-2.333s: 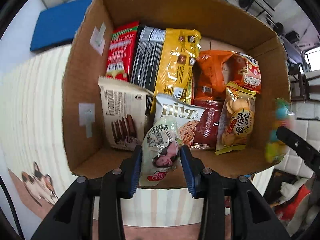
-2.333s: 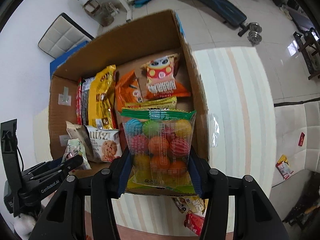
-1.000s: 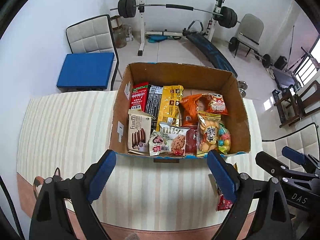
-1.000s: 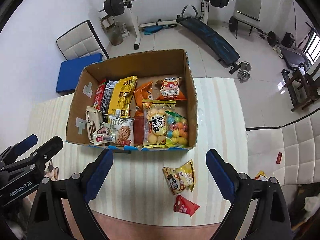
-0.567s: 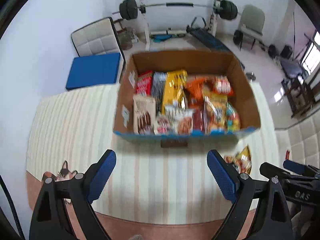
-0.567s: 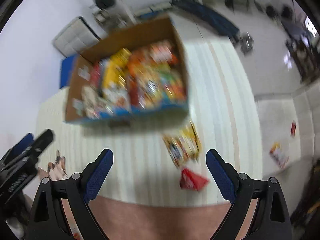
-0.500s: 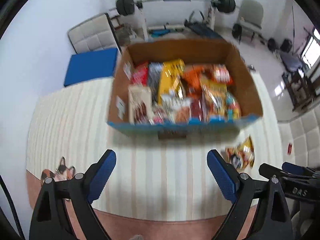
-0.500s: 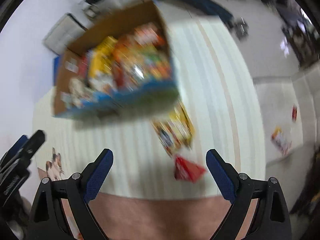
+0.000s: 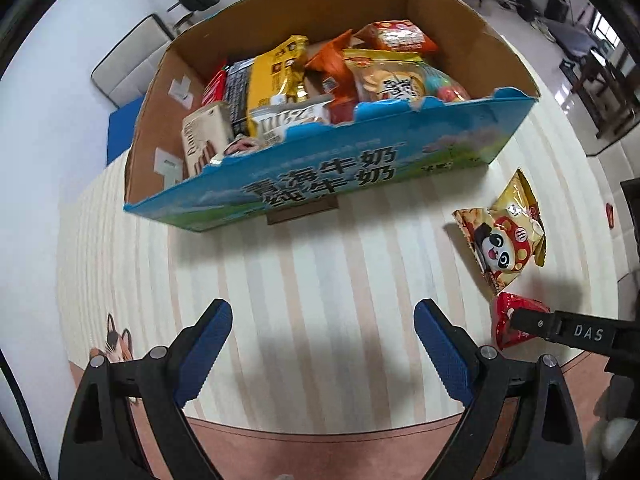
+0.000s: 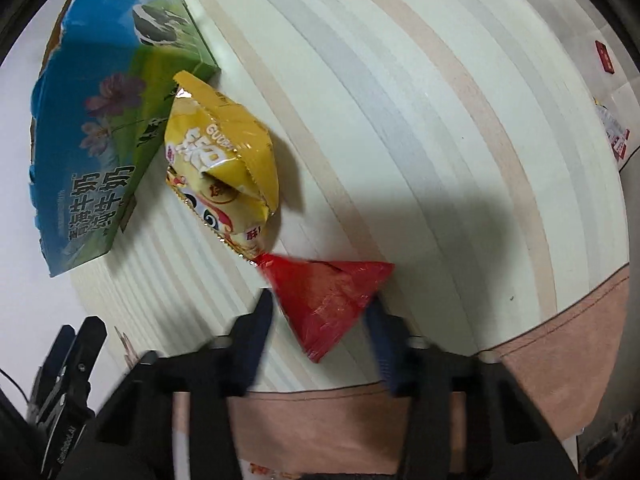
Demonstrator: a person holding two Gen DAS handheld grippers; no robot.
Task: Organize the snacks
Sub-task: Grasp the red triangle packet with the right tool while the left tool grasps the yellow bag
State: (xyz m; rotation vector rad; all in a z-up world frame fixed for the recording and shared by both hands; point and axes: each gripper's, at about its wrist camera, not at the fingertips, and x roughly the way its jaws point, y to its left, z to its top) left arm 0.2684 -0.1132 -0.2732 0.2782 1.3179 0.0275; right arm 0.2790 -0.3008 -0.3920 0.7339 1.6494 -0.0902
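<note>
Your right gripper (image 10: 318, 314) fingers have just been closing around the red triangular packet (image 10: 326, 300), its apex toward you; left gripper (image 9: 322, 344) fingers wide, empty.

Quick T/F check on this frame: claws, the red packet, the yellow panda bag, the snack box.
1. The right claw has the red packet between its fingers. True; its jaws have just been closing around it.
2. The left claw holds a snack. False: it is open, with nothing between its fingers, over the striped tablecloth.
3. The yellow panda bag lies inside the cardboard box. False: it lies on the tablecloth outside the box, near its corner.
4. The red packet touches a corner of the yellow panda bag. True, as far as the right wrist view shows.
5. The cardboard box is empty. False: it is packed with snack bags.
</note>
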